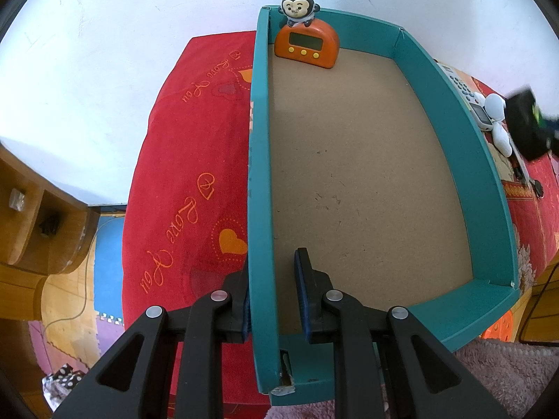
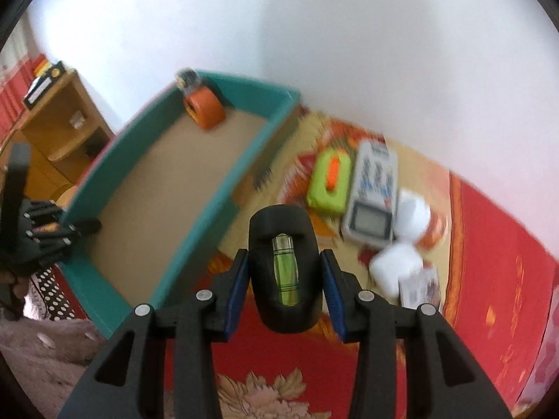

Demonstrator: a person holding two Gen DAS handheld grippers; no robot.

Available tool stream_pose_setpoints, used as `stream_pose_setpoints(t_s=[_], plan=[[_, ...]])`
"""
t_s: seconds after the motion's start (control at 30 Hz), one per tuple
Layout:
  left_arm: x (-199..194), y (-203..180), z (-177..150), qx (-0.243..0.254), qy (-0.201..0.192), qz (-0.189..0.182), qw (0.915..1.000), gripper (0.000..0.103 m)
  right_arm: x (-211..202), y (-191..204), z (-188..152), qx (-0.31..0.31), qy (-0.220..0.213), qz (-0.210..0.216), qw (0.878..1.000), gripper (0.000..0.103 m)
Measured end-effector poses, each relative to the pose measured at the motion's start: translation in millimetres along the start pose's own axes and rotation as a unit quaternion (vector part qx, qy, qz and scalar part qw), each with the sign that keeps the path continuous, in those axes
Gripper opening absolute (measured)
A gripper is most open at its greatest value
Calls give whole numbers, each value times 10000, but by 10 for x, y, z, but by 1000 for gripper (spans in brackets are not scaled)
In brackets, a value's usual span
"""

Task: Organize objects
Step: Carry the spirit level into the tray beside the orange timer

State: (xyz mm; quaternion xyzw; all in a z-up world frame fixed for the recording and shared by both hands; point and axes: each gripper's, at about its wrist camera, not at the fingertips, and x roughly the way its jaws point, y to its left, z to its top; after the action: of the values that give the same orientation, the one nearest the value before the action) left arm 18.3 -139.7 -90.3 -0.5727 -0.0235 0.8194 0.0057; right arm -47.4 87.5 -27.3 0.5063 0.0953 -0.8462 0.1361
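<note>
While we hold the teal box (image 1: 349,321) steady by its left wall, our left hand-held gripper (image 1: 272,293) stays out of the sorting: its two pads are clenched on that wall, one outside and one inside, near the box's near corner. Our right hand-held gripper (image 2: 284,282) is grasping a small black level (image 2: 283,272) with a green vial, both pads pressed against its sides, and it hangs above the red patterned bedspread (image 2: 489,244), just to the right of the box and not yet over it.

As far as we can judge, the job is at an early stage. Only one item sits inside the box: the orange timer (image 1: 306,46) with a little monkey figure (image 1: 297,8) on top, standing upright in the far left corner. All the rest of the brown floor of the box is bare.

Outside it, on the bedspread to the right, several things are still waiting: a lime-green case (image 2: 330,181) with an orange strip, a white calculator (image 2: 372,195) lying just beside it, two white blocks (image 2: 412,214) near the calculator's lower end, and a small printed packet, too blurred for us to identify.

We reckon the level goes into the box next, and the remaining pieces follow one at a time.
</note>
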Motion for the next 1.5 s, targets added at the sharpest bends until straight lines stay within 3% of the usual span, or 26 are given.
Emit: stream_pose_setpoints(t_s=[0.33,0.47,0.63,1.13,1.5], plan=[[-9,14,-18,-13,-2,-17,10000,20,101,523,696,-899,-411,232,9948,40],[-14,21,-28,-2,-6,-9,10000,20,316,632,969,-1202,-294,392,9915,40],[-16,23,-34,-3,-5,-11,10000,20,707,730,1193,-1676,-58,269,9855,40],[-13,20,-34,-30,19,-4,10000,20,1487,774,1359,-2349,641,46,9699,40],[-48,16,-49,-46,37,9,10000,20,1551,763,1421,-2474,584,161,9670,40]])
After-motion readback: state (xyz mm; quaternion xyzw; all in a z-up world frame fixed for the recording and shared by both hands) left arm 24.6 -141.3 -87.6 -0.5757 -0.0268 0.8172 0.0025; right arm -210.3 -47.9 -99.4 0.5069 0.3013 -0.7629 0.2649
